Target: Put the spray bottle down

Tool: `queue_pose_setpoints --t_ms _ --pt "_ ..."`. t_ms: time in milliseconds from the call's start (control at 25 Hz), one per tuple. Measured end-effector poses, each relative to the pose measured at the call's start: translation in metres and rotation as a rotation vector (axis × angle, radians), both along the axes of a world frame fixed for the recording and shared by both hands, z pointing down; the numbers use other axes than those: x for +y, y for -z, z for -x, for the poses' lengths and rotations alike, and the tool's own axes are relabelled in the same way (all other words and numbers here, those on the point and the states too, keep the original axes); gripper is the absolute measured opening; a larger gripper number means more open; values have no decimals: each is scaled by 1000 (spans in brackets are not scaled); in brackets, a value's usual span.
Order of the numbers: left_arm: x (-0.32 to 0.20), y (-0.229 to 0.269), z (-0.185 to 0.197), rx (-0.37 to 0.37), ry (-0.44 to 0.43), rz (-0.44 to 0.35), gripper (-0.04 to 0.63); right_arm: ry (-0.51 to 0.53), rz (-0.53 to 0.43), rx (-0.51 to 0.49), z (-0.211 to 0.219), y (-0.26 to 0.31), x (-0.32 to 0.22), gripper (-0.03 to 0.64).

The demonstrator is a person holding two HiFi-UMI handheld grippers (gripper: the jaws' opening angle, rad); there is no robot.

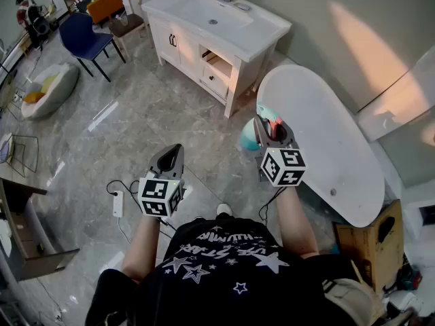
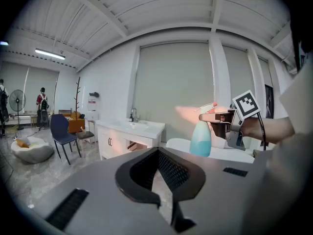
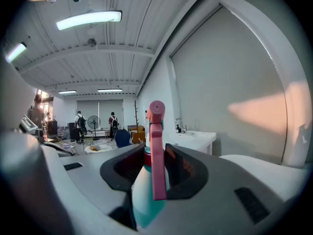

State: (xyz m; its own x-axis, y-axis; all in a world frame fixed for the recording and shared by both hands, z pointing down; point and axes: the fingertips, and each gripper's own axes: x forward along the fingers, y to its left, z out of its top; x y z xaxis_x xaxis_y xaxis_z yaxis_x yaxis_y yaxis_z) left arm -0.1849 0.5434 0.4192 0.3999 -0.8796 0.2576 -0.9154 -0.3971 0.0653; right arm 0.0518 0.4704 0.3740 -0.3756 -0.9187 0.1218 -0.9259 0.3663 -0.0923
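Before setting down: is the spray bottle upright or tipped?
Upright: the spray bottle has its pink head on top, teal body below, in the right gripper.

head view: high, steeply down | gripper views: near-level, across room | shared: washstand point(image 1: 262, 32)

A white vanity point(image 1: 182, 47) with a sink basin and 1 drawer open stands near a white bathtub point(image 1: 326, 124) on the grey marble floor point(image 1: 136, 128), with a blue chair point(image 1: 85, 38), an orange chair point(image 1: 105, 4) and a white power strip point(image 1: 117, 204) further left.
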Motion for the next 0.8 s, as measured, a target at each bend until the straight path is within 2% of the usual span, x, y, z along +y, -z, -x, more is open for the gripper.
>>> queue_pose_setpoints --t_ms 280,640,800 --pt "9 -7 9 16 0 16 15 8 4 23 12 -2 10 137" --pt "37 -32 33 43 9 98 15 1 53 36 30 -21 30 137" --pt "28 -32 51 31 9 66 15 -15 22 2 41 -19 26 138"
